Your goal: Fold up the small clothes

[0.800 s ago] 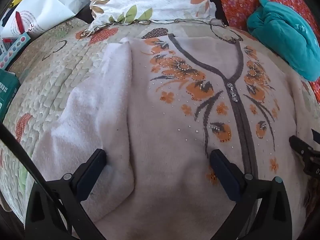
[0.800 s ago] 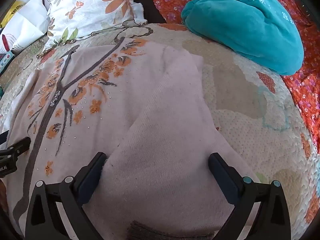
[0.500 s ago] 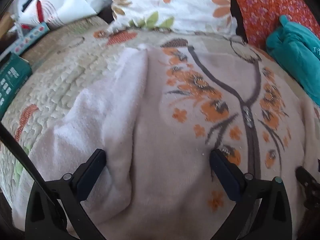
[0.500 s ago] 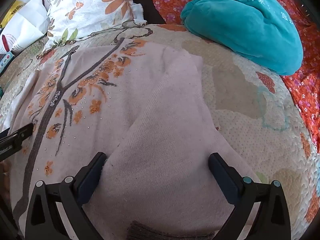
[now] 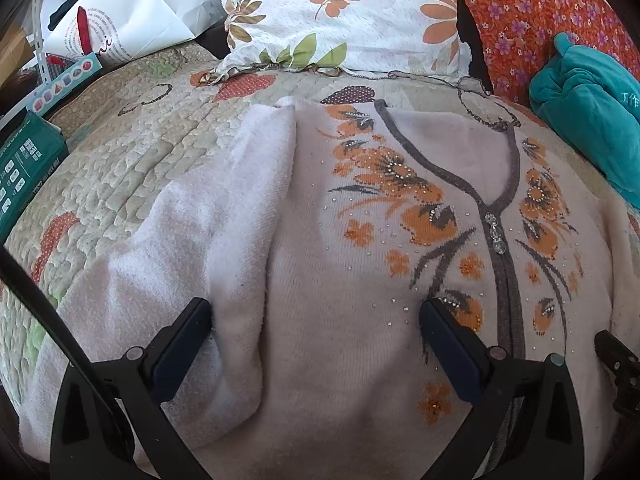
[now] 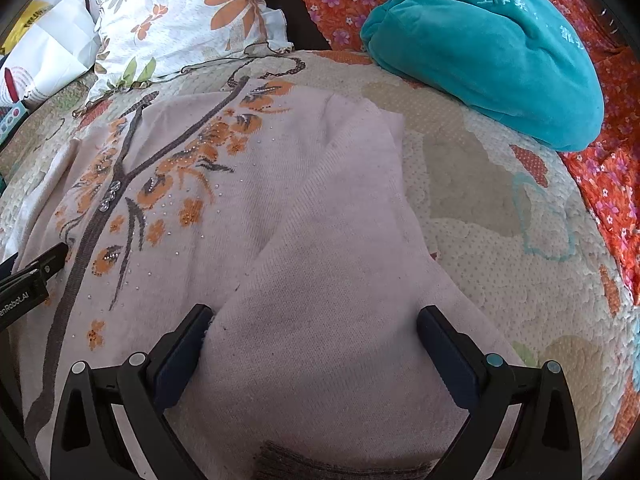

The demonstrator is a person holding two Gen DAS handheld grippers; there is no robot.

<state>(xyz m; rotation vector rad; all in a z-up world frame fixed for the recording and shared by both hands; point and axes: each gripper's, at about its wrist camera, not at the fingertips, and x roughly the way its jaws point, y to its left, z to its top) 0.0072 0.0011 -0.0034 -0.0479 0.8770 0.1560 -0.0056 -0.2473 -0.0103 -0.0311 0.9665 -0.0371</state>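
L wrist view: left gripper (image 5: 316, 316) is held wide apart, nothing gripped, over a pale cardigan (image 5: 360, 264) spread flat on the quilt (image 5: 120, 168); its sleeve (image 5: 224, 216) is folded inward. R wrist view: right gripper (image 6: 314, 322) is likewise spread wide, empty, above the other folded sleeve (image 6: 332, 280); teal bundle (image 6: 488, 52) is seen beyond.

Chinese characters "工作" on the teal bundle (image 6: 492, 52); partial "enRobot.AI" on the left gripper (image 6: 24, 280).
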